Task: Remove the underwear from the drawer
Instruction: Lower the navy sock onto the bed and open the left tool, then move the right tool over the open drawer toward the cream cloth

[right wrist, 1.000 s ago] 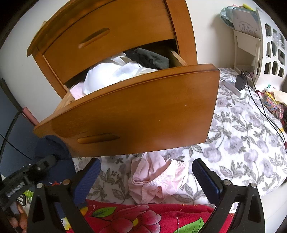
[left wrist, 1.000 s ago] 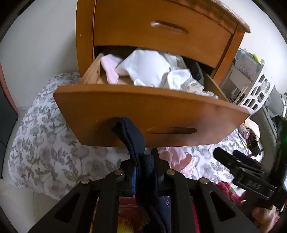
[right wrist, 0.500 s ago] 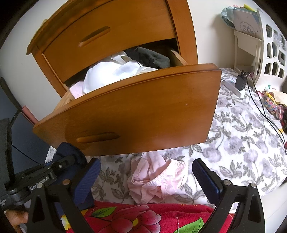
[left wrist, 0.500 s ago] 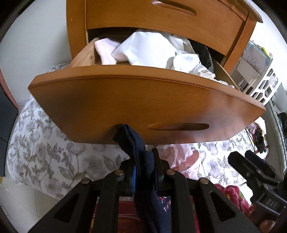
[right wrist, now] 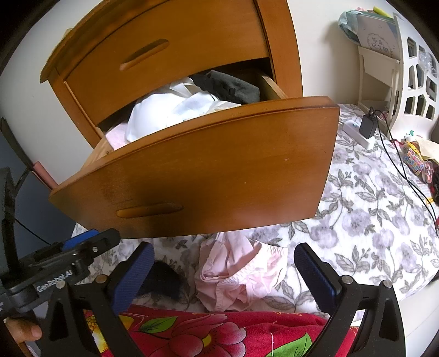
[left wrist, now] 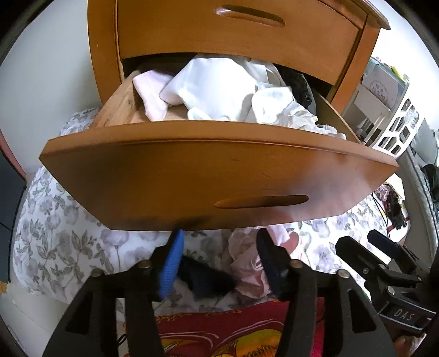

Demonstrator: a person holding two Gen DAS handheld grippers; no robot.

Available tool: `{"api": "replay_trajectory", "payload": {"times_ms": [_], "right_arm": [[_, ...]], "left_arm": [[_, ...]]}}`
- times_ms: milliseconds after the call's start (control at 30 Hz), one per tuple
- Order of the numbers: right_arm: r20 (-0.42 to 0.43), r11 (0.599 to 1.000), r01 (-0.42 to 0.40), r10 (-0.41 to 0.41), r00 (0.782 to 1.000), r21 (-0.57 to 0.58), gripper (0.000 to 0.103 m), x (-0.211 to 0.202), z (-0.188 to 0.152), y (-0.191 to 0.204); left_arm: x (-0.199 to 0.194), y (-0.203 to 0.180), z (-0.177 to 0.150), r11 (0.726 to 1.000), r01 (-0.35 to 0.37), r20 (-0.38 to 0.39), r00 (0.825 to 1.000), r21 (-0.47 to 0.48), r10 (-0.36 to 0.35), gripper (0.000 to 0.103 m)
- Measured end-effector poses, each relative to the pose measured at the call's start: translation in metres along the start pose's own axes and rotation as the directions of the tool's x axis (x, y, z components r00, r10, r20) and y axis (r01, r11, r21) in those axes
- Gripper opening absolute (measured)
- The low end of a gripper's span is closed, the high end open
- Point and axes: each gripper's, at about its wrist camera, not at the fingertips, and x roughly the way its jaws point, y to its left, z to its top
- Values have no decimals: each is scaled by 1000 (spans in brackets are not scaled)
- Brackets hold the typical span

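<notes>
The wooden drawer [left wrist: 219,175] [right wrist: 205,170] stands pulled out, stuffed with white clothes [left wrist: 219,88] [right wrist: 164,115], a pale pink piece [left wrist: 151,93] and a dark garment [right wrist: 227,85]. My left gripper [left wrist: 221,236] hangs below the drawer front, its jaws opening with nothing between the pads. Navy underwear [left wrist: 203,280] [right wrist: 162,280] lies loose on the flowered bedspread [right wrist: 370,219] under it. Pink underwear [right wrist: 238,272] [left wrist: 247,269] lies beside it. My right gripper [right wrist: 223,250] is open above the pink underwear, not touching it. The left gripper [right wrist: 82,241] shows at the right wrist view's left edge.
A red flowered cloth [right wrist: 219,335] lies nearest me at the bed's edge. A white power strip with a black charger [right wrist: 362,131] and its cables run across the bed on the right. A white shelf unit [right wrist: 411,82] stands behind it. A shut upper drawer [left wrist: 247,24] sits above.
The left gripper was shut on the navy underwear and now stands open. The navy piece has dropped onto the bedspread next to the pink underwear. The right gripper has not moved.
</notes>
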Motion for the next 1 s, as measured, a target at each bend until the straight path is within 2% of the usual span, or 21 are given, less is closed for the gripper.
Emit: {"api": "replay_trajectory", "payload": {"times_ms": [167, 233, 300, 367, 467, 533, 700, 1000], "right_arm": [[-3, 1000, 6, -6, 1000, -3, 103, 0, 0, 1], [-4, 1000, 9, -9, 1000, -5, 103, 1, 1, 1], [-5, 1000, 12, -12, 1000, -7, 103, 0, 1, 2], [-6, 1000, 14, -14, 1000, -8, 103, 0, 1, 2], [-8, 1000, 18, -18, 1000, -9, 103, 1, 1, 2], [-10, 1000, 23, -23, 1000, -13, 103, 1, 1, 3], [-12, 999, 38, -38, 999, -24, 103, 2, 1, 5], [-17, 997, 64, -64, 998, -44, 103, 3, 1, 8]], "left_arm": [[-5, 1, -3, 999, -42, 13, 999, 18, 42, 69], [-6, 2, -4, 998, -60, 20, 998, 23, 60, 75], [-9, 5, -6, 997, -68, 37, 997, 21, 67, 86], [-13, 9, -7, 997, -76, 58, 995, 11, 75, 91], [-22, 18, -8, 996, -88, 103, 991, -20, 90, 93], [-27, 23, -8, 995, -95, 124, 987, -39, 99, 103], [-39, 32, -9, 992, -95, 192, 976, -78, 108, 103], [-60, 38, -12, 993, -84, 305, 946, -88, 107, 103]]}}
